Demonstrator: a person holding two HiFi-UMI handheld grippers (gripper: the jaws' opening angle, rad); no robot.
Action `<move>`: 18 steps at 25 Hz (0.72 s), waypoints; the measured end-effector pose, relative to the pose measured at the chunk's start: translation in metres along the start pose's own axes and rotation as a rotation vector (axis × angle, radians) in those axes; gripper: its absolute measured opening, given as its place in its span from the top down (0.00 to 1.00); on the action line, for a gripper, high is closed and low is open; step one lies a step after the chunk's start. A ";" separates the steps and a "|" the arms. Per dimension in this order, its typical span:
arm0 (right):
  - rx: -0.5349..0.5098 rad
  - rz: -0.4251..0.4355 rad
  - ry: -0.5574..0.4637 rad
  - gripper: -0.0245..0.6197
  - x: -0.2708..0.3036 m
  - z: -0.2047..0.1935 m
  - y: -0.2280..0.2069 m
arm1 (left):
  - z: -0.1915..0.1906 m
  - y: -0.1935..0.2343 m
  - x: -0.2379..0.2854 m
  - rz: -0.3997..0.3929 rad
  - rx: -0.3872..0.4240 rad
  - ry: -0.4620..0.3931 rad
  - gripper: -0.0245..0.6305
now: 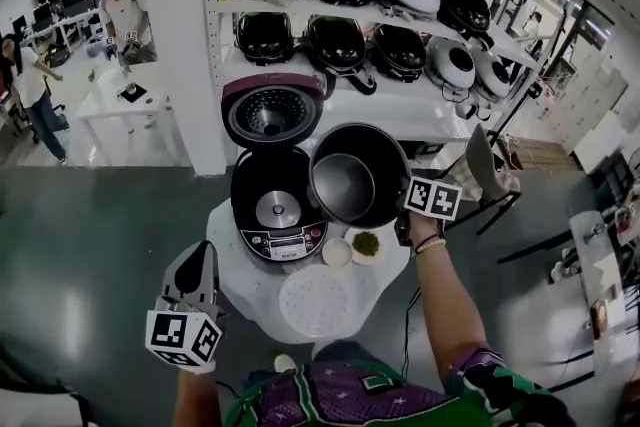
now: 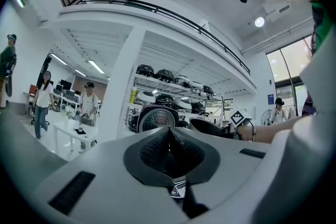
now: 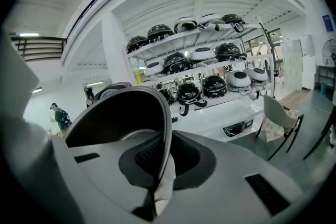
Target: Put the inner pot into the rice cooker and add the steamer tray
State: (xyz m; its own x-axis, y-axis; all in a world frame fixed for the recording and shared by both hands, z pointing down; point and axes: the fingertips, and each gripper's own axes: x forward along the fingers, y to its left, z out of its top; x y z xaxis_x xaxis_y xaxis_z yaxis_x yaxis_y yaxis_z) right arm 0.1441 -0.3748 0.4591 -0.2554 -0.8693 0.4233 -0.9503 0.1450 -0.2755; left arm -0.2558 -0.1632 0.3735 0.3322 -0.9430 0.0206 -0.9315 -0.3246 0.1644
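Two grippers: your right gripper (image 1: pixel 404 211) clamps the pot (image 1: pixel 350 177) by its rim, tilted beside the cooker (image 1: pixel 278 215); your left gripper (image 1: pixel 203 255) is closed, empty.

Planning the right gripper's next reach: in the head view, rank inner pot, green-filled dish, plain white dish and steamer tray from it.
1. inner pot, rim in right gripper jaws.
2. green-filled dish, lower left.
3. plain white dish, further left.
4. steamer tray, lowest in view.
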 end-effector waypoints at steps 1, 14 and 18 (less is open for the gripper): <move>0.000 0.008 0.002 0.94 0.001 -0.001 0.005 | 0.001 0.001 0.000 0.000 0.000 -0.004 0.93; -0.067 0.168 0.082 0.94 0.073 -0.001 0.076 | 0.007 0.009 0.025 0.069 0.053 0.009 0.93; -0.084 0.204 0.115 0.93 0.097 -0.004 0.091 | 0.005 0.016 0.031 0.096 0.055 0.012 0.93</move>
State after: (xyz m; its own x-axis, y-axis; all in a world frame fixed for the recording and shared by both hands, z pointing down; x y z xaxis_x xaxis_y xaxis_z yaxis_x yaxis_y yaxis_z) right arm 0.0318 -0.4436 0.4783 -0.4572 -0.7591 0.4634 -0.8874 0.3548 -0.2944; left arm -0.2611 -0.1985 0.3722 0.2429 -0.9690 0.0458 -0.9656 -0.2371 0.1064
